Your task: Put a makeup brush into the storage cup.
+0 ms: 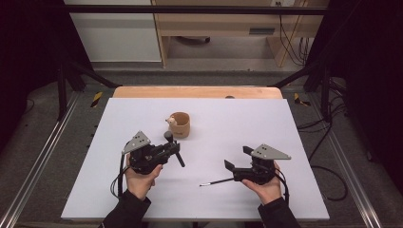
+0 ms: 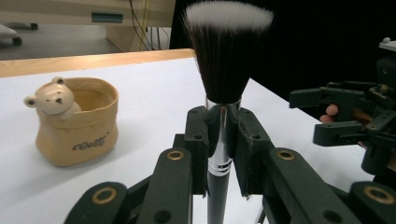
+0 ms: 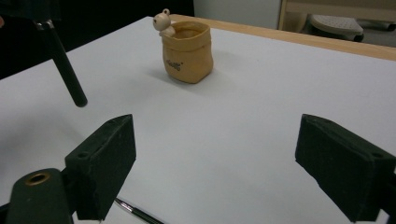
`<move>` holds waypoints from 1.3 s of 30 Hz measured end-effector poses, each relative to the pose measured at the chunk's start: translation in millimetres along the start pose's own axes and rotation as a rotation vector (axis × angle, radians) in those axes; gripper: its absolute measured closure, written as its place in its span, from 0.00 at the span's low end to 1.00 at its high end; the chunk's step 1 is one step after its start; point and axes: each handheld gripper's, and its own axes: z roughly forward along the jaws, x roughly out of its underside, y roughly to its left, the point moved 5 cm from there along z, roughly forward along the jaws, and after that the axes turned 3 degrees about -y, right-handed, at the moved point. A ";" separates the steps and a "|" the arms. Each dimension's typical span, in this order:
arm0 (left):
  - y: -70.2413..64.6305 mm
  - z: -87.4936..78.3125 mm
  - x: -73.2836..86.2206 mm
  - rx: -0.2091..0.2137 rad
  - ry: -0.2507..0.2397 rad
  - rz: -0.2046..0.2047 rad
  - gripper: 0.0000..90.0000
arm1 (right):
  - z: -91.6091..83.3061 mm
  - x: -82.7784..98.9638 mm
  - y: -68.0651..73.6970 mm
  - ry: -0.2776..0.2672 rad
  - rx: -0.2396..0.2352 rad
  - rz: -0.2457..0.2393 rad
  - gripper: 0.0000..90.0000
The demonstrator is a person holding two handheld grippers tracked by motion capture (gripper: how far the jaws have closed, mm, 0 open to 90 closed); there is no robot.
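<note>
Clamping the brush (image 2: 219, 116) in my left gripper (image 2: 219, 140), I am holding my right gripper (image 3: 215, 158) wide apart, the bear cup (image 1: 180, 124) at the far side apparently unfilled.

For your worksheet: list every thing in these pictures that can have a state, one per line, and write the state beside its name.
Left gripper: shut on the large brush, held above the table.
Large brush: gripped at its ferrule, bristles fanned out.
Right gripper: open, holding nothing.
Bear cup: upright on the table; no brushes seen in it.
Thin brush: lying flat on the white table, beside the right gripper.
</note>
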 end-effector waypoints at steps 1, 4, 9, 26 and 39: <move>1.1 -1.0 -0.6 -0.004 0.002 0.004 0.85 | -1.2 0.4 -1.5 0.003 0.007 -0.002 0.13; 3.2 -3.2 -2.1 -0.009 0.004 0.005 0.85 | -5.1 2.7 -6.4 0.009 0.027 0.002 0.12; 5.9 -5.4 -4.2 -0.020 0.005 0.010 0.85 | -10.6 4.3 -12.5 0.016 0.046 0.000 0.08; 16.6 -11.7 -17.4 -0.057 -0.003 0.031 0.85 | -41.0 9.8 -41.1 -0.017 0.107 0.055 0.06; 21.6 -7.3 -31.3 -0.087 0.003 0.061 0.85 | -46.6 15.8 -45.4 0.002 0.123 0.062 0.05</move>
